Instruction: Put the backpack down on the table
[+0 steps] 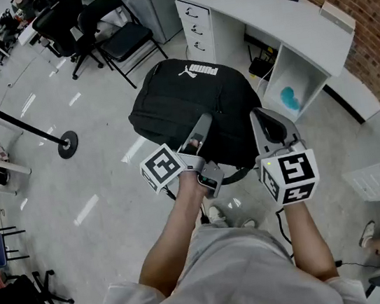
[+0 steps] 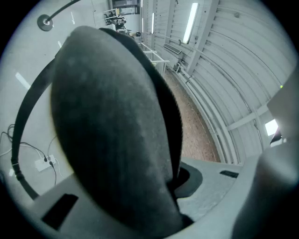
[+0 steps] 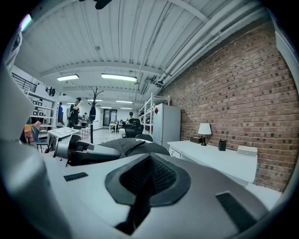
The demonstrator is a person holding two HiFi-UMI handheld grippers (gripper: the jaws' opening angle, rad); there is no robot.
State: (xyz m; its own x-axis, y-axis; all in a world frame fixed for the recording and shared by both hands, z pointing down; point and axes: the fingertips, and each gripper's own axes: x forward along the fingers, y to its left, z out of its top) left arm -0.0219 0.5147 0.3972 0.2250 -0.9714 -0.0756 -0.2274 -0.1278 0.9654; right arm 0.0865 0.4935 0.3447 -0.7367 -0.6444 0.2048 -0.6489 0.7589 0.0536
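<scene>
In the head view the backpack [image 1: 193,105] hangs over the floor at twelve o'clock from my left gripper [image 1: 202,126]. My right gripper [image 1: 265,121] is beside it, and the white surface [image 1: 277,25] lies well apart at one o'clock. In the left gripper view my jaws clamp its padded strap [image 2: 112,135]. In the right gripper view my jaws are together and empty. The surface runs lengthwise along the brick wall at two o'clock.

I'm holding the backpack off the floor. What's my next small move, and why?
Probably carry it forward and to the right, toward the white table. The backpack hangs over the floor, clamped in the left gripper. The table top lies off to the right and is not yet under the backpack.
</scene>
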